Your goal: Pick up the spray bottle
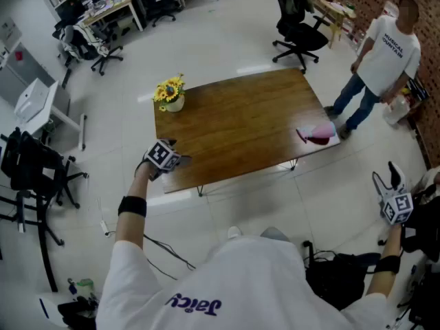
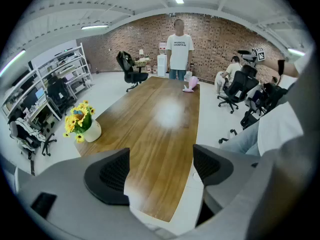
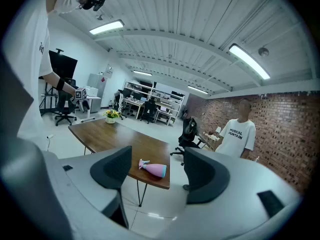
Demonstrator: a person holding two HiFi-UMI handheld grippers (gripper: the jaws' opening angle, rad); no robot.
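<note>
The left claw (image 1: 172, 159) is spread wide, and nothing is between its two jaws. It hangs over the near corner of the brown table (image 1: 234, 126) and tips down toward the wood. A pot of yellow flowers (image 2: 85, 125) sits on the table ahead of this claw, off to its left. The pink spray bottle (image 2: 189, 87) is far ahead of the left claw, at the other end of the table. A person in a white shirt (image 2: 179, 48) stands on the floor just past that end.

The right claw (image 1: 389, 176) is spread wide too, and it holds nothing. It is out over the white floor, away from the table. Looking along this claw, the spray bottle (image 3: 152, 169) shows in the gap between the jaws, but it is well ahead and the jaws do not touch it. The bottle lies on its side near the table corner closest to this claw. Its blue bottom points right and its nozzle points left. The person in the white shirt stands ahead of the right claw, to its right, and a black chair (image 3: 188, 132) stands behind the table.
</note>
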